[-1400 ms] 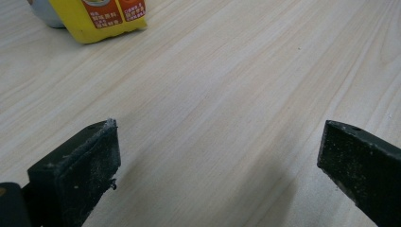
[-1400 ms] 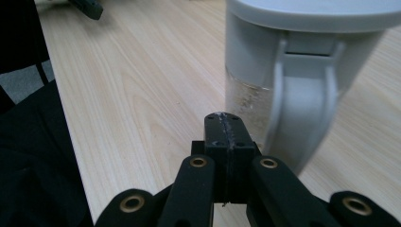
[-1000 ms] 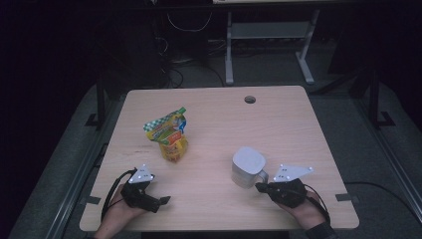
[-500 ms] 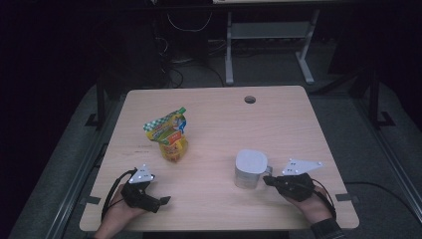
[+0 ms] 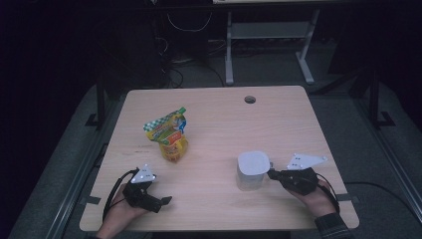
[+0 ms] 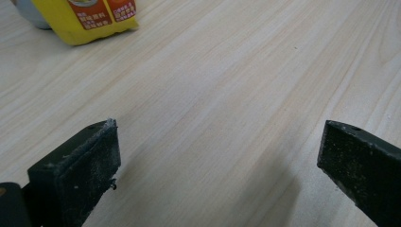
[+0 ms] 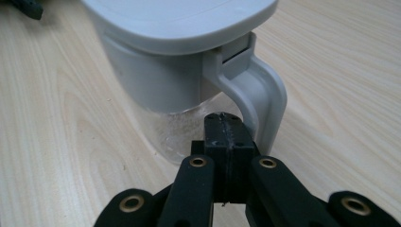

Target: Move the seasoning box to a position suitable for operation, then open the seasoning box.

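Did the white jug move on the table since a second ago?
Yes. The white jug slid toward the table's right edge and a bit nearer the person, with the right gripper at its handle.

Dim room, dark all round. Light wood worktop [image 5: 214, 107] with rounded corners and a round cable hole [image 5: 250, 99] near its far edge. Grey carpeted floor [image 5: 398, 164] underneath. Behind it a white-legged desk frame [image 5: 268, 37] and loose cables [image 5: 184, 22] in shadow.
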Tool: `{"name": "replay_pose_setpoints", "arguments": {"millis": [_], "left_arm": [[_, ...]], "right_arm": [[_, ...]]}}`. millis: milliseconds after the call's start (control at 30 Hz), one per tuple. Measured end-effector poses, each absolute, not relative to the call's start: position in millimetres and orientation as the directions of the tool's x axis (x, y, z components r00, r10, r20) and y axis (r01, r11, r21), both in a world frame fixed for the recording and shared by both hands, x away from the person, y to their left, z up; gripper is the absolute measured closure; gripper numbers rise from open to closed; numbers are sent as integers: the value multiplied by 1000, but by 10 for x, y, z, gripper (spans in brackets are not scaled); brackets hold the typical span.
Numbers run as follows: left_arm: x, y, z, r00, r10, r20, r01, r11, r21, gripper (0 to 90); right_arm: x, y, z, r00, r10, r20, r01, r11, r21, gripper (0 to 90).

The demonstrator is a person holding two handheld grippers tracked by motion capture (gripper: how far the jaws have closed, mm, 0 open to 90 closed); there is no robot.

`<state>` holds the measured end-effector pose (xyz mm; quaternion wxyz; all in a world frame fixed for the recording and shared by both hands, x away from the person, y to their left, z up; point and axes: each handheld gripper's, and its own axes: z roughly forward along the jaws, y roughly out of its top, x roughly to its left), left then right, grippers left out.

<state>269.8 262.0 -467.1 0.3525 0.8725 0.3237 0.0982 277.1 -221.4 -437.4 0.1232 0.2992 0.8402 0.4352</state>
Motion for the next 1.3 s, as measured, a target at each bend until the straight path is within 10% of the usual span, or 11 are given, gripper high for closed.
{"name": "replay_pose_setpoints", "arguments": {"millis": [1300], "left_arm": [[2720, 2615, -4663, 779, 622, -79, 500, -540, 676, 0]], "right_arm": [[2723, -2514, -4043, -745, 661, 90, 391, 323, 862, 900]]}}
